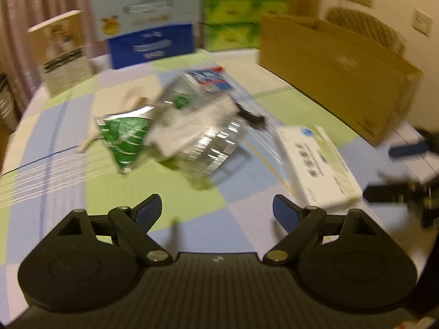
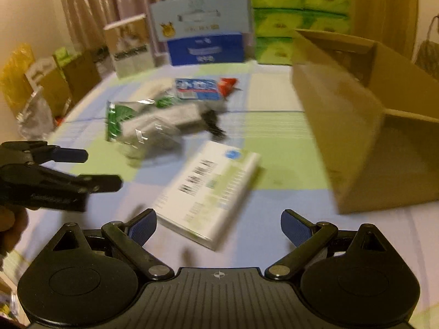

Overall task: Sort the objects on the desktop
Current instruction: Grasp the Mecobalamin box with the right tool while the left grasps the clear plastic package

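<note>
We take the white box lying flat on the checked tablecloth as our landmark. Our left gripper hangs above the cloth with its 2 blue-padded fingers spread wide and nothing between them; the white box lies to its right. Our right gripper hovers just short of the near end of the white box, fingers likewise spread and empty, the box not gripped. Beyond the white box, toward the far side of the table, lies a crumpled green-and-silver foil bag, and behind that a blue-and-white packet with a red end. A small black thing lies between the foil bag and the white box; blur keeps us from telling what it is. To the right of the white box stands an open cardboard box. Far behind the white box, at the table's edge, stand a blue carton and stacked green packs.
</note>
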